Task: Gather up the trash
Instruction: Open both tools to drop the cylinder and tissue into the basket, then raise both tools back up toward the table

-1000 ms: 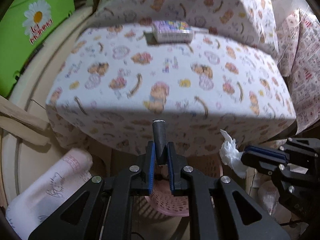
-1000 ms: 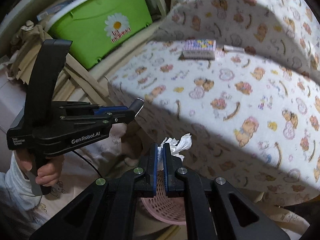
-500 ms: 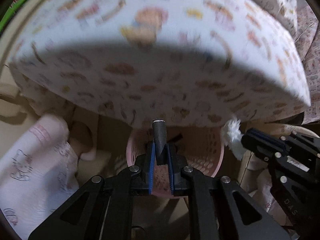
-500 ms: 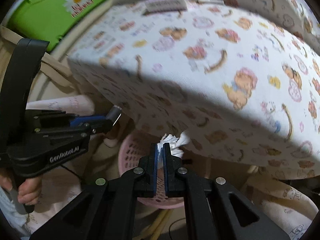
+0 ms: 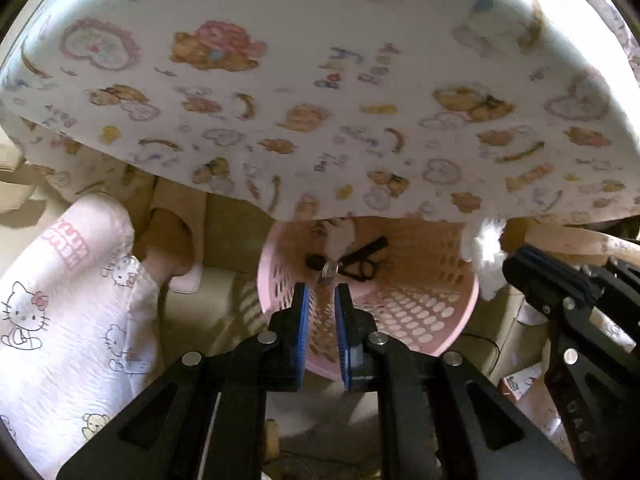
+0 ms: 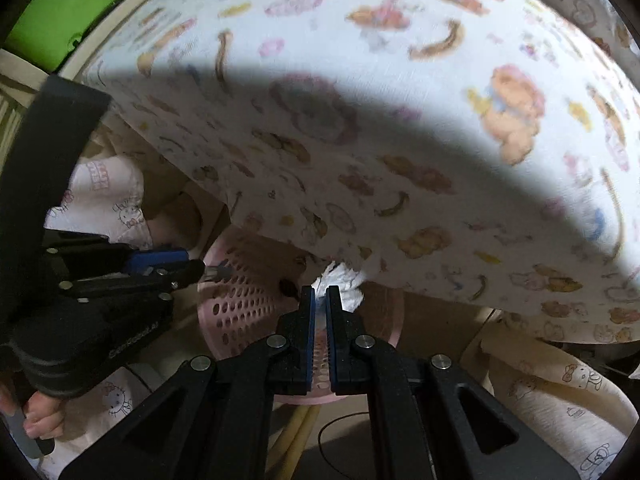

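A pink perforated basket stands on the floor under the edge of a cushion with a bear print. My left gripper is above the basket with its jaws slightly apart; the small dark tube with a metal tip is just past its fingertips, over the basket. Dark items lie inside the basket. My right gripper is shut on a crumpled white tissue and holds it over the basket. The tissue also shows in the left wrist view. The left gripper shows at left.
The bear-print cushion overhangs the basket from behind. The person's legs in Hello Kitty pyjamas are at the left. A green box stands at the far left. Cables lie on the floor near the basket.
Both grippers have moved down and forward over the basket. The left gripper's jaws have parted and the dark tube has slipped out past the fingertips. The right gripper still holds the tissue.
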`<state>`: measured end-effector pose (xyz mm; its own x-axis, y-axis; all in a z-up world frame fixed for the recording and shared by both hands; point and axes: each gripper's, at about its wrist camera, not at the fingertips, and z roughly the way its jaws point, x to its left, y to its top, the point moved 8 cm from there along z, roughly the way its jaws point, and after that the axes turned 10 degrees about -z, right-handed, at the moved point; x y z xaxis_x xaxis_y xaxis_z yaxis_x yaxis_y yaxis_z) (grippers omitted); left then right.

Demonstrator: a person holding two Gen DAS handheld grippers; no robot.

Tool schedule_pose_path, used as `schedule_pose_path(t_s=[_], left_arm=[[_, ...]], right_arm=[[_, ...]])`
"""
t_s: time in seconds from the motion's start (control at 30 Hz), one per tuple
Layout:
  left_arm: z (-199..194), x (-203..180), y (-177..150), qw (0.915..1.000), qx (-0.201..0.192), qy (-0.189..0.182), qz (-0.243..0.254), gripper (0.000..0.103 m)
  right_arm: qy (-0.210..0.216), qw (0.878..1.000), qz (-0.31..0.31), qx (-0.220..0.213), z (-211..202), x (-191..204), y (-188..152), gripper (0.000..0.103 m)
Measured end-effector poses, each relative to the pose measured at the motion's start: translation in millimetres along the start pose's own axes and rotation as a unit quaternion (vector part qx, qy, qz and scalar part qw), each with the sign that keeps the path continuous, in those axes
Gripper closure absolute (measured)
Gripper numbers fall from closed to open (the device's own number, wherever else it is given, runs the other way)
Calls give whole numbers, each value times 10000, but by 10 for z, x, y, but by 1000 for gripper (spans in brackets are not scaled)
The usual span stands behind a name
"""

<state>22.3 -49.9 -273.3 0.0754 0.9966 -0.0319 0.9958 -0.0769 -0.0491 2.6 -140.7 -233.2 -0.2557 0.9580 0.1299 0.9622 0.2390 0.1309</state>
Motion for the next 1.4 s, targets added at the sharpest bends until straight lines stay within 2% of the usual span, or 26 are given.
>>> schedule_pose_path(t_s=[0.17,0.23,0.33,0.4,0.47,0.53,0.6,0.7,0.8,0.9,1.07,1.27,1.4], left_arm=[[44,77,21,9999,83,99,-100,88],[49,91,12,9998,109,105,-118,76],[28,109,13,9998,60,132,-112,63],[50,133,25,9998,26,138,-135,57],[16,156,34,9997,6,131,-182,56],[1,174,44,9997,-15,106,-235,53],[-34,182,59,9996,-81,122,-234,50],[-114,175,85,9994,-233,193,-147,45],[-213,176,118,9988,-433,202,-101,43],[-408,217,184,9951,-913,359,-116,41],[-693,265,272,9896,-1417,137,-229,41],[-983,280,348,9769,-2115,231,-172,41],[-1172,258,363,9668,-2533,313,-117,37]], right_arm=[[-56,9999,93,121,48,-16,-39,97],[-49,9996,195,179,75,-60,-82,97],[58,9987,448,247,95,-130,-131,93],[124,9981,513,317,132,-150,-153,76],[96,9982,506,297,129,-170,-142,70],[61,9982,542,262,115,-191,-127,69],[60,9977,644,226,99,-224,-114,58],[-30,9975,690,161,64,-266,-86,54],[-193,9977,654,62,17,-283,-58,50],[-263,9979,580,-102,-66,-261,-18,50],[-475,9958,476,-622,-310,-244,70,48],[-847,9876,253,-1298,-653,-236,186,47],[-941,9804,225,-1715,-867,-239,245,41]])
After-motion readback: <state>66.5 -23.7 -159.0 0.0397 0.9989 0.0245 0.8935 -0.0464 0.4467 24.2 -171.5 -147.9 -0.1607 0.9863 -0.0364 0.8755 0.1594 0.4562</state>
